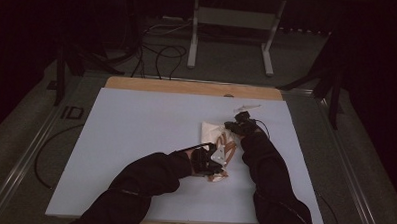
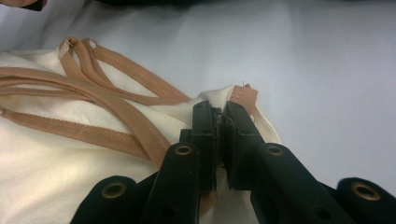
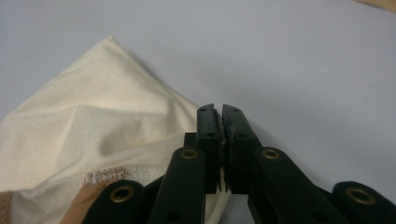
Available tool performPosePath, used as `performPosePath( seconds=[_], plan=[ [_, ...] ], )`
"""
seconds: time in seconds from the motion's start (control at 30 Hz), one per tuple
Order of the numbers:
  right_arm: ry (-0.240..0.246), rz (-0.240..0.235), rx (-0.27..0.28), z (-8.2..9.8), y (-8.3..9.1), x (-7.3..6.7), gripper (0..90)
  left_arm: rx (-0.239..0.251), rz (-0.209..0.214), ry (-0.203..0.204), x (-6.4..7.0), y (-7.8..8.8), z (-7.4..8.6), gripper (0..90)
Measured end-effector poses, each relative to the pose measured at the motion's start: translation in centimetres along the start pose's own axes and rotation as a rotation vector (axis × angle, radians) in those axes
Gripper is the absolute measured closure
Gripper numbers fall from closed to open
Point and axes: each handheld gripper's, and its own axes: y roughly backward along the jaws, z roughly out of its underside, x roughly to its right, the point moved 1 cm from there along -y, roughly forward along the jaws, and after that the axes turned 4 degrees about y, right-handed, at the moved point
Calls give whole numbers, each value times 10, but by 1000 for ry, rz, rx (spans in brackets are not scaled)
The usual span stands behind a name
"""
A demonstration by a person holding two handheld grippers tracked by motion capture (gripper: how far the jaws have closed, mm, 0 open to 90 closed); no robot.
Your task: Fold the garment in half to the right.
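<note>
— What's lying on the worktop (image 1: 135, 140) from where you're standing?

— One cream cloth bag (image 1: 216, 137) with tan straps (image 2: 93, 100), sitting right of the middle of the pale sheet. I'm counting two claws on it, one in each hand.

— Are they gripping it?

— The left claw (image 2: 219, 114) is pinching the near corner of the bag, jaws closed on the cream fabric right by a tan tab. The right claw (image 3: 219, 112) is sitting at the far end, jaws pressed together over the bag's edge, fabric running under them; I'm taking that as a grip too.

— Any room around it?

— Plenty. The bag is lying well clear of every edge, with bare sheet spreading wide to the left and in front. The straps are looping loose across the cloth.

— Anything else nearby?

— One small clear item (image 1: 247, 107) is lying just beyond the right claw, too faint to name. A wooden strip (image 1: 187, 86) is showing along the far edge.
</note>
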Motion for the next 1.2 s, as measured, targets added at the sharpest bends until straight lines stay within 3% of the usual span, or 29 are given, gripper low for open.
performPosePath(
  seconds=[0.3, 0.37, 0.5, 0.53, 0.73, 1.03, 1.13, 1.2],
  plan=[
    [-13, 3, -14, -1, -3, -2, 833, 12, 18, 34, -1, 0, 0, 801],
    [-27, -4, -14, -2, -1, -2, 763, 18, 24, 38, 0, 3, -1, 778],
    [-40, -11, -2, -3, 2, -1, 671, 24, 20, 31, 3, 6, -3, 638],
    [-51, -9, 2, -5, 5, 0, 594, 33, 13, 23, 5, 9, -4, 605],
    [-34, -24, 11, -13, 16, -4, 462, 60, 8, 32, 4, 21, -5, 524],
    [7, -49, 24, -27, 33, -21, 400, 100, 5, 53, 2, 43, 1, 429],
    [26, -59, 35, -30, 38, -29, 402, 102, -13, 61, 1, 48, 3, 368],
    [35, -73, 42, -32, 41, -35, 408, 118, -35, 89, -1, 55, 8, 314]
  ],
)
